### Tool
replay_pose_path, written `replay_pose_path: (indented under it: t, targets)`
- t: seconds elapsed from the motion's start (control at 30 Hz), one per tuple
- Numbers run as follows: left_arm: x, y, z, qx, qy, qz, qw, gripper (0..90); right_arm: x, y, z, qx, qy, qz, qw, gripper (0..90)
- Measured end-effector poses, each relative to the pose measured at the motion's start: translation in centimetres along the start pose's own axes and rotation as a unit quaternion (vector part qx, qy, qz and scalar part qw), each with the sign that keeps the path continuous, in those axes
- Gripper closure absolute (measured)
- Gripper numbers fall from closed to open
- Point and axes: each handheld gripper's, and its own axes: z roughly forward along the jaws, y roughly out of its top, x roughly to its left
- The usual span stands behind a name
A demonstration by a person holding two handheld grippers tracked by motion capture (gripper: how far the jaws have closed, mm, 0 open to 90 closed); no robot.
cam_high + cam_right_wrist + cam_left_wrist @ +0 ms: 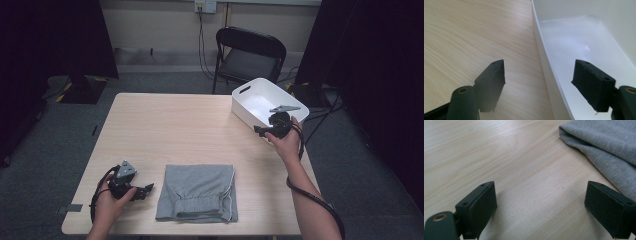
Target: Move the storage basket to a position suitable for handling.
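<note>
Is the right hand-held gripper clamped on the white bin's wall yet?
Apart. In the right gripper view the right hand-held gripper straddles the white bin wall with jaws wide open, a clear gap on each side.

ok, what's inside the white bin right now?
Nothing visible: the white bin shows a bare white floor and walls. The right tool straddles its near rim, open, one jaw inside, and that jaw covers a small part of the floor.

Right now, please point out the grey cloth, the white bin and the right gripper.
cloth (pixel 197 192), high view, middle of the folded top.
bin (pixel 242 111), high view, its near outer wall.
right gripper (pixel 537 82), right gripper view, midway between its open jaws.
</note>
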Motion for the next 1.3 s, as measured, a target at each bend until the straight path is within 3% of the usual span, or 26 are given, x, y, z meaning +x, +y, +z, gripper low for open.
replay_pose_path:
  t: [0.2, 0.3, 0.37, 0.53, 0.8, 0.87, 1.1, 1.3]
  targets:
    - [0.0, 0.0, 0.0, 0.000, 0.000, 0.000, 1.0000, 10.2, -0.5, -0.6, 0.5, -0.004, 0.011, 0.030, 0.9995, 32.9]
    - [0.0, 0.0, 0.0, 0.000, 0.000, 0.000, 1.0000, 10.2, -0.5, -0.8, 0.6, 0.004, 0.009, 0.027, 0.9996, 39.4]
    - [0.0, 0.0, 0.0, 0.000, 0.000, 0.002, 1.0000, 10.2, -0.4, -0.8, 0.6, 0.009, 0.009, 0.018, 0.9998, 49.9]
    - [0.0, 0.0, 0.0, 0.001, 0.000, 0.003, 1.0000, 9.8, -0.2, -0.9, 0.6, 0.012, -0.003, 0.008, 0.9999, 55.3]
    - [0.0, 0.0, 0.0, 0.001, 0.000, 0.003, 1.0000, 9.8, 0.1, -1.1, 0.3, 0.009, -0.008, -0.008, 0.9999, 84.1]
    - [0.0, 0.0, 0.0, 0.001, 0.000, 0.003, 1.0000, 9.8, 0.2, -1.1, 0.3, 0.009, -0.001, -0.008, 0.9999, 85.3]
    - [0.0, 0.0, 0.0, 0.001, 0.000, 0.003, 1.0000, 9.8, 1.5, -0.8, 0.5, 0.013, 0.012, -0.041, 0.9990, 87.1]
    - [0.0, 0.0, 0.0, 0.001, 0.000, 0.003, 1.0000, 9.8, 2.5, -0.9, 0.7, 0.003, 0.029, -0.039, 0.9988, 86.2]
